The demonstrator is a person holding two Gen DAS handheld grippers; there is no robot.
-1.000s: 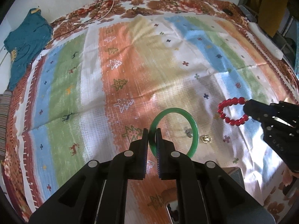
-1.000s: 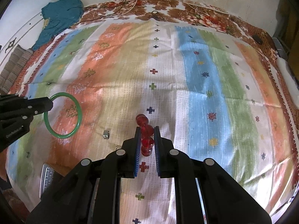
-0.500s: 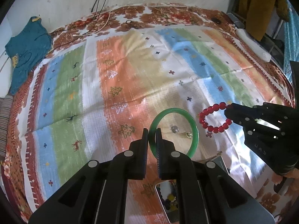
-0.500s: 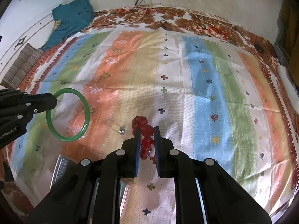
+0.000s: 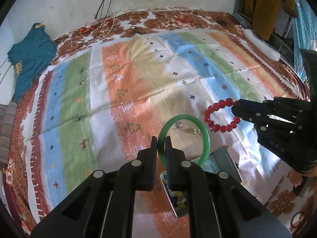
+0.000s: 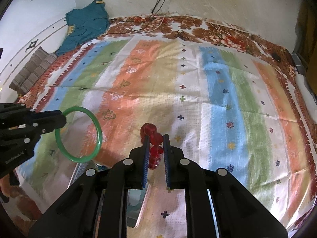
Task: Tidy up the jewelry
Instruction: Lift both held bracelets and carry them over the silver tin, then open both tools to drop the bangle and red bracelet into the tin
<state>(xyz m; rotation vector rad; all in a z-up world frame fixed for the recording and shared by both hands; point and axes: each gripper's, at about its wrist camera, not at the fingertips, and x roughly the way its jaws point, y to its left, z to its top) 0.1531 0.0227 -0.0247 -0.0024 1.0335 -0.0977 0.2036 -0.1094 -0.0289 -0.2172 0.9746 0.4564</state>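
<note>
My left gripper (image 5: 161, 138) is shut on a green bangle (image 5: 206, 136), held upright in the air above the striped cloth. My right gripper (image 6: 155, 136) is shut on a red bead bracelet (image 6: 156, 138), seen edge-on between its pads. In the left wrist view that red bead bracelet (image 5: 216, 117) hangs as an open loop from the right gripper (image 5: 234, 111) at the right. In the right wrist view the green bangle (image 6: 99, 136) hangs from the left gripper (image 6: 64, 119) at the left. Two small jewelry pieces (image 5: 187, 128) lie on the cloth behind the bangle.
A metal box with a mirrored lid (image 5: 227, 158) lies open on the cloth below the grippers, partly hidden by them. The striped cloth (image 5: 138, 83) covers a floral bed. A teal garment (image 5: 29, 55) lies at the far left, cables near the wall.
Both grippers have risen and pulled back toward the near edge with their bracelets. The two small pieces now look farther off, and the mirrored box has come into view beneath.
</note>
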